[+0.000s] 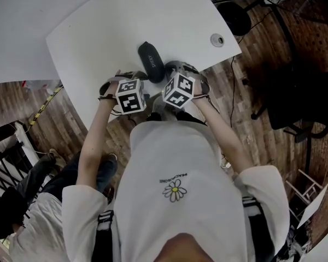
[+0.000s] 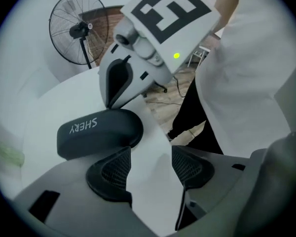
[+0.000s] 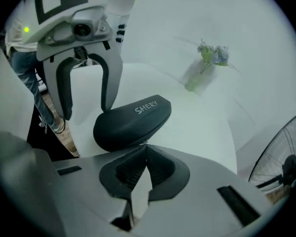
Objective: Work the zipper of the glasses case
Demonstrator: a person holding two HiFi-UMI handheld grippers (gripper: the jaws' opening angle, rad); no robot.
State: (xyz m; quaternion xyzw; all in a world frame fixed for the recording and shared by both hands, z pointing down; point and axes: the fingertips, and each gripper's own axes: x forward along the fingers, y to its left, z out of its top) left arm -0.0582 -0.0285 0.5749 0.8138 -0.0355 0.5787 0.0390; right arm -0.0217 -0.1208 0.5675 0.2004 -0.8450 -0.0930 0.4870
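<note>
While I watch through the head view, table (image 1: 126,26): white, filling the far half of the picture; its near edge meets the person's white shirt (image 1: 180,157).
Head view, glasses case (image 1: 151,61): dark and oval, lying on the table close to the near edge, long axis running near to far.
Head view, left gripper (image 1: 138,76): at the near end of the case, on its left side, marker cube on top.
Head view, right gripper (image 1: 169,71): at the same near end, on the right side, its cube just beside the other cube.
Head view, grommet (image 1: 217,39): a round fitting in the table, right of the case and well apart from it.
Left gripper view, left gripper (image 2: 150,157): I see the mesh pads (image 2: 111,169) standing wide apart, with only bare table between them.
Left gripper view, glasses case (image 2: 98,132): just beyond the left pad, lettered face up, not between the pads.
Left gripper view, right gripper (image 2: 113,100): comes down right behind the case.
Left gripper view, fan (image 2: 76,28): a standing fan beyond the table.
Right gripper view, right gripper (image 3: 146,149): tips pressed together right at the nearest end of the case; whether they pinch a zipper pull is too small for me to tell.
Right gripper view, glasses case (image 3: 130,122): lies on the table, touching the tips.
Right gripper view, left gripper (image 3: 86,112): beyond the left end of the case, jaws wide.
Right gripper view, flowers (image 3: 212,56): a small bunch far off on the table.
</note>
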